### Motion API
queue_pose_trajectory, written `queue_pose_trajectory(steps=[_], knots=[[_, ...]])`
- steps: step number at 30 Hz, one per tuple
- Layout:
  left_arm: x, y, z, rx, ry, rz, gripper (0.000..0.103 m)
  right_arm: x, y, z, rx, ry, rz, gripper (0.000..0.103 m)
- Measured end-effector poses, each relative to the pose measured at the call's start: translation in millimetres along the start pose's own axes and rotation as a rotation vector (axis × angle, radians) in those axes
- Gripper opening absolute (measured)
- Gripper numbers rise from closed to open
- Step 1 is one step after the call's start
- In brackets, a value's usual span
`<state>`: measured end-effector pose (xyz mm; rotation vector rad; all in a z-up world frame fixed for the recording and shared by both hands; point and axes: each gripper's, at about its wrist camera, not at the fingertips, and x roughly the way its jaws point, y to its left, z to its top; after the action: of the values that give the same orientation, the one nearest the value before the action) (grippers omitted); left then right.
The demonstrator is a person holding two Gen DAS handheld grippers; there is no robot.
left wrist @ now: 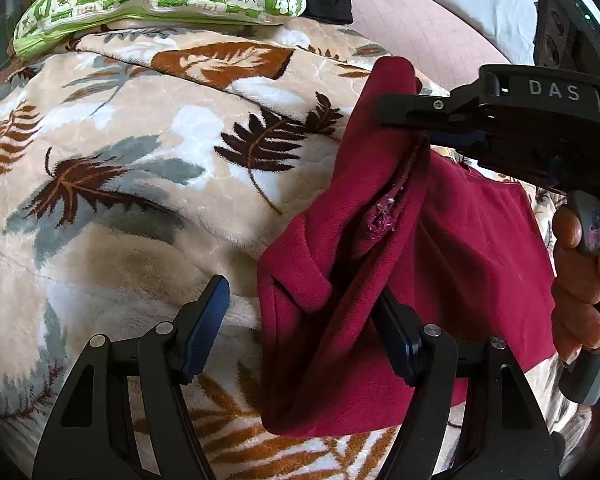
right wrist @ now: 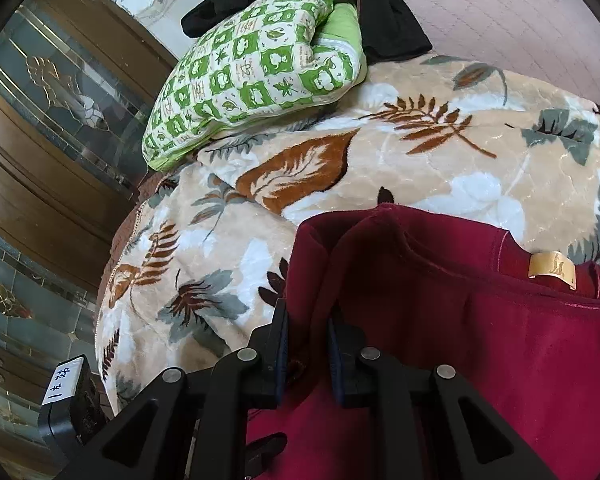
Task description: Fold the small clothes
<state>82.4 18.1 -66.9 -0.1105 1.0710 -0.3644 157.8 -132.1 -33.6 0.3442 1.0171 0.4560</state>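
**On the bed: one red garment, two grippers**

Right gripper [right wrist: 308, 340] pinches a raised fold of the single maroon garment [left wrist: 380, 280], which lies on one leaf-print blanket [left wrist: 140, 200]. Left gripper [left wrist: 300, 320] gapes wide, one finger against the cloth. Beyond lie one green-checked pillow [right wrist: 256, 76] and one black cloth [right wrist: 388, 20].

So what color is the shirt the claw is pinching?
Dark red shirt, pinched by the right claw; the right wrist view shows it best.
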Motion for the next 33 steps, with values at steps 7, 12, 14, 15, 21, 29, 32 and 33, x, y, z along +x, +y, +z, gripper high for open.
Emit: queue_pose_trajectory(steps=[7, 12, 14, 15, 21, 29, 32, 33], knots=[[-20, -25, 0, 0.061, -0.007, -0.072, 0.029, -29, -8, -4, 0.01, -0.032, 0.007, 0.016], [-49, -71, -4, 0.139, -0.034, -0.133, 0.021, -78, -25, -10, 0.001, -0.066, 0.002, 0.016], [-58, -97, -6, 0.184, -0.041, -0.141, 0.021, -100, -36, -13, 0.006, -0.082, -0.001, 0.016], [-60, -109, -6, 0.203, -0.041, -0.149, 0.021, -110, -40, -15, 0.005, -0.091, -0.009, 0.015], [-55, -197, -19, 0.34, -0.022, -0.191, 0.021, -173, -79, -32, -0.001, -0.143, -0.096, 0.014], [4, -274, -45, 0.423, 0.054, -0.231, 0.021, -197, -162, -63, 0.081, -0.107, -0.338, 0.014], [18, -286, -50, 0.441, 0.093, -0.171, 0.021, -168, -190, -67, 0.139, -0.063, -0.389, 0.014], [17, -285, -48, 0.436, 0.102, -0.174, 0.021, -160, -195, -69, 0.146, -0.057, -0.389, 0.014]])
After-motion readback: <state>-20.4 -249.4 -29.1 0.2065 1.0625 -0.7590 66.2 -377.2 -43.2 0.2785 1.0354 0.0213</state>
